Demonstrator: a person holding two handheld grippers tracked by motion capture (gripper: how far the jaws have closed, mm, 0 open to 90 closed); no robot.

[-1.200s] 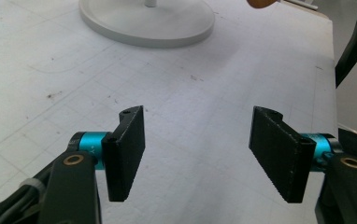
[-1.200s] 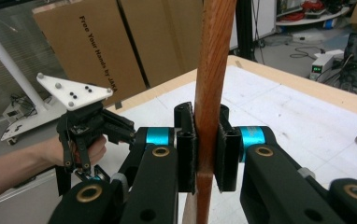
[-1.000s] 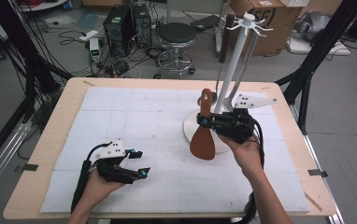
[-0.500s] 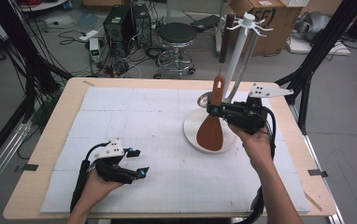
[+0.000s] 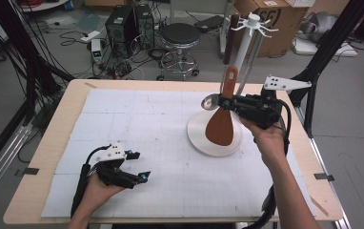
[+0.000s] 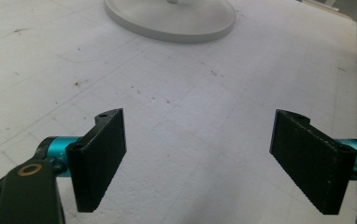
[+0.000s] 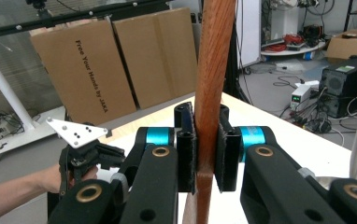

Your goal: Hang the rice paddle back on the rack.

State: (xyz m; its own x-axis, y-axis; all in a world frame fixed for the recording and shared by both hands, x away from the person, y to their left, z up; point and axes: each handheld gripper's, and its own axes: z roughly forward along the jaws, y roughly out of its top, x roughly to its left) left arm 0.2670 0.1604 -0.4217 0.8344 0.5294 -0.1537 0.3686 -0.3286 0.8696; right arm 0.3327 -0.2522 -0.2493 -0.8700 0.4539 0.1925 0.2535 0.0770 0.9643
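The right claw sits right of centre in the high view, above the far right part of the bench, and its two black jaws are clamped on the handle of a wooden spatula. In the right gripper view the pads press the reddish-brown handle from both sides, and the handle runs straight up through the middle of the frame, about upright. In the high view the broad blade of the spatula hangs down over a round white base plate, and its handle rises alongside the white pole of a utensil stand whose hooked top reaches the upper edge of the frame. Whether the blade touches the plate cannot be told. A metal ladle bowl shows just left of the claw, close to the spatula's neck. The person's right hand and forearm come in from the lower right.

The left claw lies in the lower left of the high view, low over the white mat that covers the bench, held by the left hand. Its jaws stand wide apart and have just been opening, with nothing between them; in the left gripper view the two black pads frame bare mat, and the edge of the white base plate lies at the top of that frame, well apart from them.

Beyond the bench, in the upper part of the high view, stand a black stool, a computer case and cardboard boxes.
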